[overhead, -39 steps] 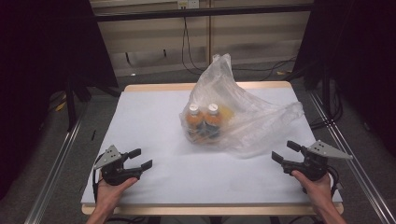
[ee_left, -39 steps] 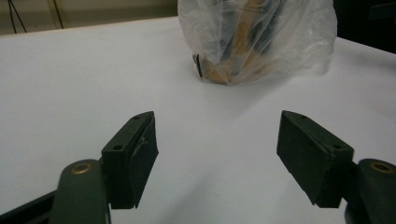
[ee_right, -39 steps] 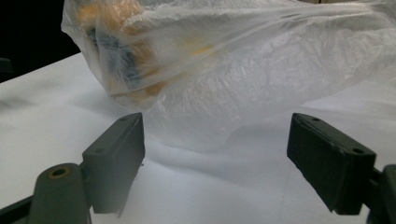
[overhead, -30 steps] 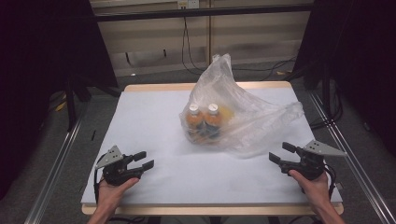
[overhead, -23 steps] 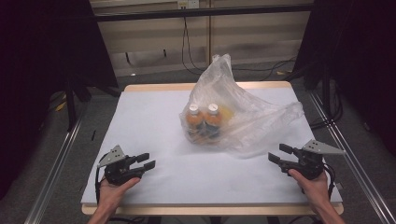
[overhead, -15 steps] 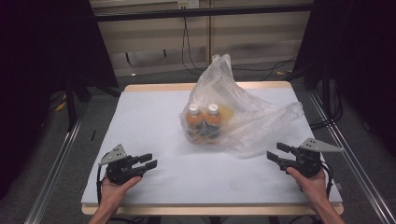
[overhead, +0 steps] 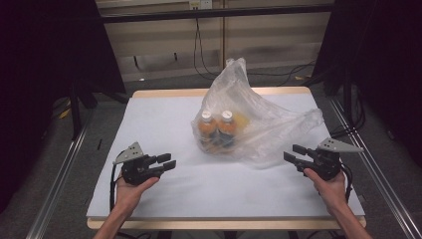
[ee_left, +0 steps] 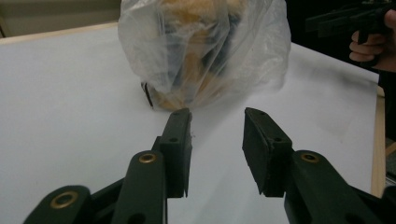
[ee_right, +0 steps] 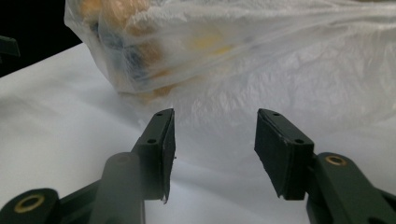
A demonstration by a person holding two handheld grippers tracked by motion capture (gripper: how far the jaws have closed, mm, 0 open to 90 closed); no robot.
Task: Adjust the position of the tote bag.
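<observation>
No text, brand, number or sign can be read anywhere; the labels on the two bottles [overhead: 219, 130] inside the clear plastic bag [overhead: 259, 127] are too blurred and crumpled over to make out

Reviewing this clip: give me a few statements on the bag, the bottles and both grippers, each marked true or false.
1. The plastic bag holds two capped bottles. True.
2. The left gripper is clamped on the bag. False: its jaws are open and short of the bag.
3. The right gripper has open jaws with nothing between them. True.
4. The bottles lie loose on the table outside the bag. False: they stand inside it.
</observation>
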